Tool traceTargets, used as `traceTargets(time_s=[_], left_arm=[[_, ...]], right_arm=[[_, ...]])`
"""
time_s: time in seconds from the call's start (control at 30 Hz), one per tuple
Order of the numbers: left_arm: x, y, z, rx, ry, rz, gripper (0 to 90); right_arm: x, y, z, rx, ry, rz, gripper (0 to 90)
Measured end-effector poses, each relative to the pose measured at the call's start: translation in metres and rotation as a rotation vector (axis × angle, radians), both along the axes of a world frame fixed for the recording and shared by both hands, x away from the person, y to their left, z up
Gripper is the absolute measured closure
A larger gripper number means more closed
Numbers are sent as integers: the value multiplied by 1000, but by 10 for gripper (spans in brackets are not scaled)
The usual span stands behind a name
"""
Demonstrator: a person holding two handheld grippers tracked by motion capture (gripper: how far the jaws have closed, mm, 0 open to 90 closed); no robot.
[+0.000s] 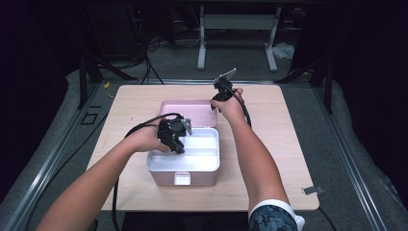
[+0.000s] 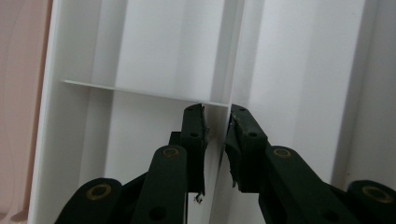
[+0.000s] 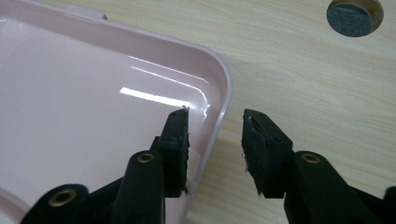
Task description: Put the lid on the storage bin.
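Two hand-held grippers: left [image 2: 217, 116] clamps tray divider [image 2: 223, 93], right [image 3: 215, 116] straddles lid rim [image 3: 224, 93], apart.

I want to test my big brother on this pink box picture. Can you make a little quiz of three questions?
1. True or false: the left gripper has its jaws either side of the white tray's divider.
2. What does the right gripper straddle? A) the pink lid's rim B) a cup C) a cable
3. What is the table made of?

Key: 1 true. 2 A; its jaws stand apart, not yet pressing. 3 light wood.
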State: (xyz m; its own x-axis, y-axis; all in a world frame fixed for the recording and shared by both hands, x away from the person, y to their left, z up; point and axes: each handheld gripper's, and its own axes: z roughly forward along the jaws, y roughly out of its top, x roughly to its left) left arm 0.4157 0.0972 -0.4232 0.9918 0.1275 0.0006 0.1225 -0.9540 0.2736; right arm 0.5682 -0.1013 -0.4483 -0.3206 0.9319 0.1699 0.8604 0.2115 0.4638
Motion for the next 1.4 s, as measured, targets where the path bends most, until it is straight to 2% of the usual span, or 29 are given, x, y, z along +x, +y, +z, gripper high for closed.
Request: traceTargets(time_s=[0.13, 0.43, 0.53, 0.73, 1.3, 1.4], left_arm=[[0, 1, 0, -4, 0, -3, 775], [1, 1, 0, -3, 1, -7, 781], [1, 1, 0, -3, 1, -7, 781], [1, 0, 0, 0, 0, -9, 781], [1, 0, 0, -1, 3, -12, 782], [1, 0, 0, -1, 3, -11, 782]], right_arm=[[3, 2, -2, 30, 16, -31, 678], [5, 4, -7, 26, 34, -62, 784], [5, 3, -6, 38, 36, -70, 791], [4, 4, -5, 22, 37, -71, 798], [2, 6, 0, 4, 12, -70, 810], [0, 7, 3, 4, -5, -70, 814]])
